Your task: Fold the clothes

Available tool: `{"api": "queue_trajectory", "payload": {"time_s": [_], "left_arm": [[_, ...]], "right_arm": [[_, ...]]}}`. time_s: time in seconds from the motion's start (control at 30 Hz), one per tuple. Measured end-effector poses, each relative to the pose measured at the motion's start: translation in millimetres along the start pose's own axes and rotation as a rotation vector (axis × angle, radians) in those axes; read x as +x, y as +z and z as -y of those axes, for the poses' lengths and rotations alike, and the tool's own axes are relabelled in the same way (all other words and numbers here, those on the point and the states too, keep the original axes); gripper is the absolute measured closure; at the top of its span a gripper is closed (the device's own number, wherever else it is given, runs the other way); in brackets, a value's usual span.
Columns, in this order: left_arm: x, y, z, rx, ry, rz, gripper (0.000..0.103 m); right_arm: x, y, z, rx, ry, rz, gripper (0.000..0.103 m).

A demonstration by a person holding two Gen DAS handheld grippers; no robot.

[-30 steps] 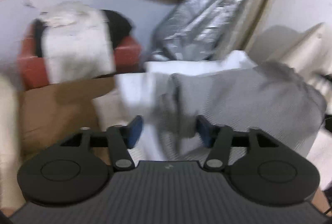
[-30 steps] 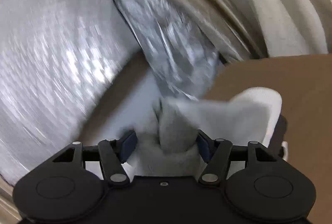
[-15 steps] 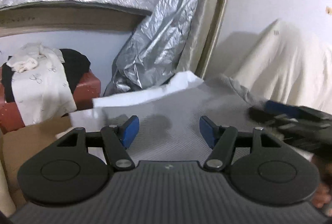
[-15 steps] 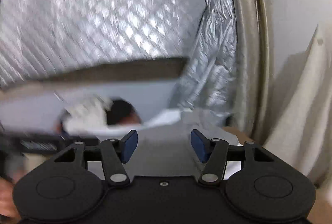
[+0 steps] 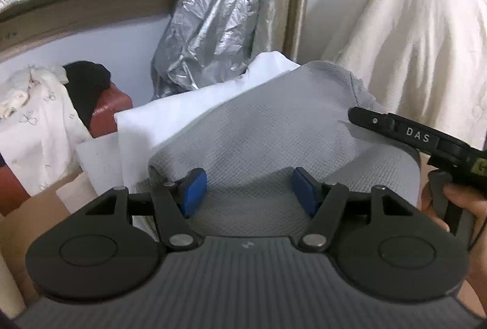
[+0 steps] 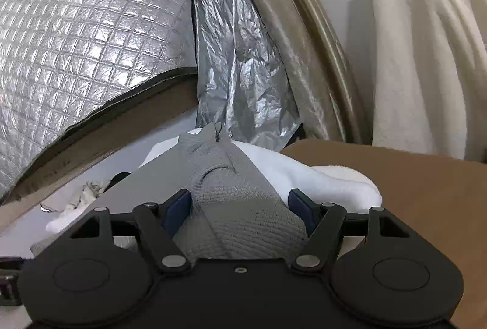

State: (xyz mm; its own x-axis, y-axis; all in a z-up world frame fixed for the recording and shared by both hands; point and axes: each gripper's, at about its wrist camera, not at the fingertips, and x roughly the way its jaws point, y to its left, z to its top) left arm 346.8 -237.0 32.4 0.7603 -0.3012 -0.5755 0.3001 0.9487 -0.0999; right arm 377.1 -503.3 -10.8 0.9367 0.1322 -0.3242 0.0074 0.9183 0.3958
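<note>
Mid-fold, by the look of things. Grey waffle-knit garment [image 5: 274, 128] spread over a stack of white folded cloth [image 5: 170, 115] on the brown cardboard surface [image 6: 426, 185], doubled at the near edge but humped and uneven, not yet flat.

Left gripper [image 5: 248, 192] parked low over the near fold, blue pads apart, fabric lying between and beneath them without being pinched; released, nothing held. Right gripper [image 6: 240, 207] at the far corner, a thick bunched roll of the grey knit filling the gap, jaws opening at this moment, left pad clear of the cloth; letting go rather than clamping, apparently. Same gripper visible from the left wrist view as a black arm marked DAS, a hand [image 5: 456, 204] on its handle.

Done so far, judging from the layers: one fold brought over and laid down. Left to do: flatten the hump, square up the ragged corner near the crinkled silver sheet [image 6: 240, 70], probably fold once more.

More laundry waiting too: white and black clothes heaped on a red seat [image 5: 109, 106] to the left, untouched.
</note>
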Motion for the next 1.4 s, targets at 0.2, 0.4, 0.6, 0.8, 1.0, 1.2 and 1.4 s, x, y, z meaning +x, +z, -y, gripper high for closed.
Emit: {"api": "queue_trajectory", "payload": {"time_s": [0.2, 0.4, 0.6, 0.8, 1.0, 1.2, 1.4], "left_arm": [[-7, -7, 2, -0.045, 0.046, 0.034, 0.040], [-91, -26, 24, -0.044, 0.143, 0.093, 0.001], [-146, -48, 34, 0.039, 0.148, 0.035, 0.000], [-194, -80, 52, 0.175, 0.120, 0.055, 0.000], [-221, -112, 37, 0.082, 0.070, -0.030, 0.000], [-237, -142, 37, 0.104, 0.103, -0.076, 0.000], [-265, -148, 38, 0.103, 0.053, -0.046, 0.000]], "right_arm": [[-5, -5, -2, 0.033, -0.023, 0.010, 0.029], [-108, -9, -36, 0.199, -0.285, 0.155, 0.024], [-187, -33, -55, 0.115, -0.216, 0.076, 0.024], [-230, -69, -104, -0.119, -0.352, 0.078, 0.024], [-255, -90, -129, -0.145, -0.321, -0.027, 0.021], [-279, -113, -132, -0.110, -0.298, -0.159, 0.019], [-314, -128, -148, -0.124, -0.370, -0.175, 0.019]]}}
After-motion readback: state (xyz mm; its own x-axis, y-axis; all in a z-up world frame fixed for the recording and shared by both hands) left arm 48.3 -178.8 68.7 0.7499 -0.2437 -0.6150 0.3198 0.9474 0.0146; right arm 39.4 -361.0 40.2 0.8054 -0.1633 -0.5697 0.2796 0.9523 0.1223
